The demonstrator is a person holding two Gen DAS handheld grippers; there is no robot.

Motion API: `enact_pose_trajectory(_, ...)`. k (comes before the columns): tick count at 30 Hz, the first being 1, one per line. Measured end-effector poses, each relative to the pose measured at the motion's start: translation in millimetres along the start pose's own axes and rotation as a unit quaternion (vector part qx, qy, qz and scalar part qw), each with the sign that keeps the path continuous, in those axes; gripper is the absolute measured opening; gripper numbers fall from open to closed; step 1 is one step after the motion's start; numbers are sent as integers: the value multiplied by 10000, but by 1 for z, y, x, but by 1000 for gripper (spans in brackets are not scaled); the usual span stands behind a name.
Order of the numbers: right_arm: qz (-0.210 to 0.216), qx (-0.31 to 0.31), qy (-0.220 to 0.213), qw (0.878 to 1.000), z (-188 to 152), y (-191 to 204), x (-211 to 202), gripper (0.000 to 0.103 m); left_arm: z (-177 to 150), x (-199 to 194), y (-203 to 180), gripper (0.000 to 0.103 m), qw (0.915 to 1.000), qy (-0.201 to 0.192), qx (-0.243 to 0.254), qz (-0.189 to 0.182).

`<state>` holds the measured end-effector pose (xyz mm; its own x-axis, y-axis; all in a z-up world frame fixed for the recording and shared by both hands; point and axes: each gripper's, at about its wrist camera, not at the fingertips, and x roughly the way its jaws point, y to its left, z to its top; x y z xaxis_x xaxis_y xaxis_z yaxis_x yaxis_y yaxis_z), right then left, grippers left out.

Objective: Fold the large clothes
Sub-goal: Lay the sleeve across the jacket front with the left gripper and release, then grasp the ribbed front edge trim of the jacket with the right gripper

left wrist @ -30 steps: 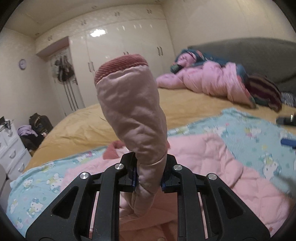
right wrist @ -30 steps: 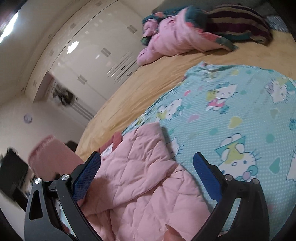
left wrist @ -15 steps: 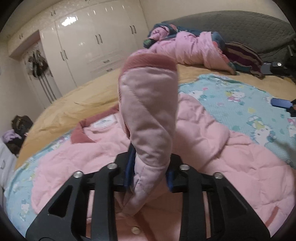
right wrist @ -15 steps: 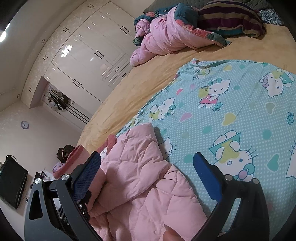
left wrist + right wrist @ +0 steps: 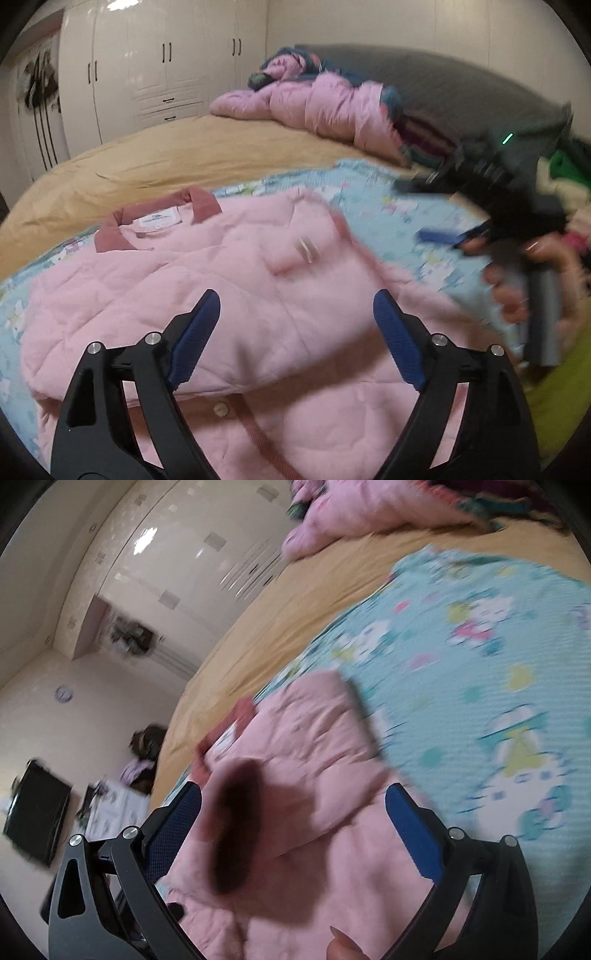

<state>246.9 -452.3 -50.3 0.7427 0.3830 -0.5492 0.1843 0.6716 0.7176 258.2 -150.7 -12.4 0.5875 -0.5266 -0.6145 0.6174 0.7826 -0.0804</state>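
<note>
- The pink quilted jacket lies spread on the cartoon-print blue blanket, which sits on the tan bedsheet; its darker pink collar points toward the white wardrobe.
- One sleeve lies folded across the jacket's chest, just ahead of the left gripper.
- And the left gripper's jaws are opening right now: blue pads are wide apart above the sleeve, with nothing pinched between them.
- In the right wrist view, the sleeve's cuff looms as a dark, blurred opening close to the lens, and it's hard to say whether it has settled.
- The right gripper hangs over the jacket's near edge, jaws spread wide, no cloth between them; a fingertip peeks in at the bottom.
- From the left view, that right gripper is a dark blur above the blanket, well off to the side, with a hand around its handle.
- The risk, as I read it: puffy quilting is springy, so a freshly dropped sleeve may roll back off the chest.
- A gripper sweeping low could drag the padding and skew the fold.
- The blanket could bunch underneath and carry the jacket askew.
- Further back, a heap of pink bedding sits by the grey headboard, well clear.
</note>
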Motion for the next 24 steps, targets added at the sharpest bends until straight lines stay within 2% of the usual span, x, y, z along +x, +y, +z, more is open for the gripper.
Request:
enact_pose_trajectory(2, 112, -245, 309, 9992, -5, 15, 15, 99, 4, -16, 15, 81, 9999, -94, -121, 39)
enact_pose_trajectory(6, 31, -531, 578, 9969, -16, 32, 35, 99, 12, -45, 61, 89, 9971, -232, -406, 595)
enact_pose_trajectory(9, -1, -566, 785, 9953, -24, 35, 51, 99, 14, -62, 108, 90, 9889, -221, -894, 1169)
enact_pose_trajectory(10, 27, -569, 826, 9950, -25, 35, 53, 99, 14, -65, 122, 94, 9863, -205, -1062, 1246)
enact_pose_trajectory(13, 142, -579, 861, 9945, -32, 38, 61, 98, 10, -72, 152, 94, 9788, -171, -1387, 1496)
enact_pose_trajectory(14, 158, -588, 835, 9946, -32, 38, 62, 90, 9, -72, 161, 94, 9759, -131, -1476, 1601)
enact_pose_trajectory(15, 177, -616, 835, 9944, -34, 40, 64, 77, 7, -72, 168, 94, 9735, -106, -1563, 1665)
enact_pose_trajectory(19, 159, -750, 803, 9938, -37, 44, 70, 54, -5, -73, 195, 94, 9651, -50, -1955, 1740)
enact_pose_trajectory(21, 32, -942, 670, 9933, -35, 48, 69, 22, -9, -71, 204, 94, 9624, -26, -2066, 1762)
enact_pose_trajectory(22, -49, -1127, 547, 9921, -34, 52, 66, 17, -12, -72, 205, 94, 9615, -32, -2105, 1767)
enact_pose_trajectory(24, 6, -1545, 385, 9872, -30, 66, 55, 13, -11, -75, 209, 94, 9613, -105, -2161, 1708)
